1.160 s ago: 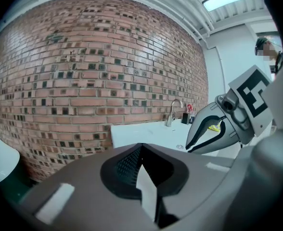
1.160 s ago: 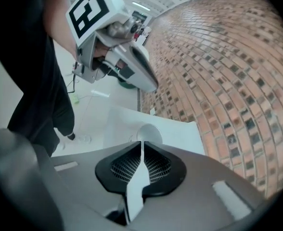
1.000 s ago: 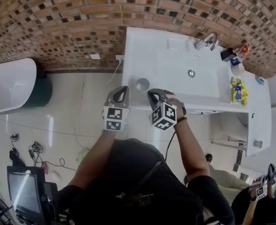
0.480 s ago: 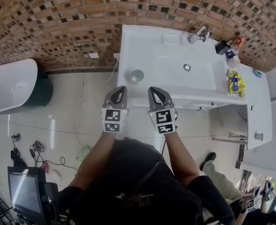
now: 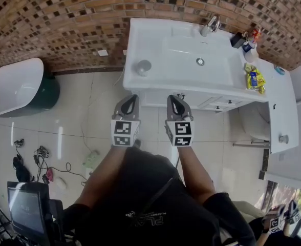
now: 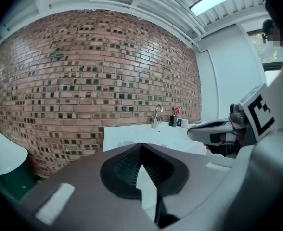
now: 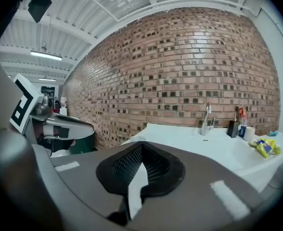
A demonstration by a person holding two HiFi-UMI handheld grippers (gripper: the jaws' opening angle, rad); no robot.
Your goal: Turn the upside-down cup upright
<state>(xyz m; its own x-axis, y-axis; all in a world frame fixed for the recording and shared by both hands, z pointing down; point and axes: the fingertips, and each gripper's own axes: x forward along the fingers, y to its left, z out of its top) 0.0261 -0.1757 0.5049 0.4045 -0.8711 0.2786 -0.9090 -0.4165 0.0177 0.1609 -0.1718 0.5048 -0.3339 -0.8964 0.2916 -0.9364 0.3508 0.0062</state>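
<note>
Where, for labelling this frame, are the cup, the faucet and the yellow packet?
cup [image 5: 143,66], head view, on the round face seen from above.
faucet [image 5: 212,23], head view, on the metal spout.
yellow packet [image 5: 254,79], head view, on the middle of the wrapper.

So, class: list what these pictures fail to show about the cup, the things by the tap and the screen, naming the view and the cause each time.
Cup, head view: too small to tell whether its mouth faces up or down.
Bottles by the tap, head view: too small, labels unreadable.
Yellow packet, head view: print too small.
Screen, head view: glare washes out its content.
</note>
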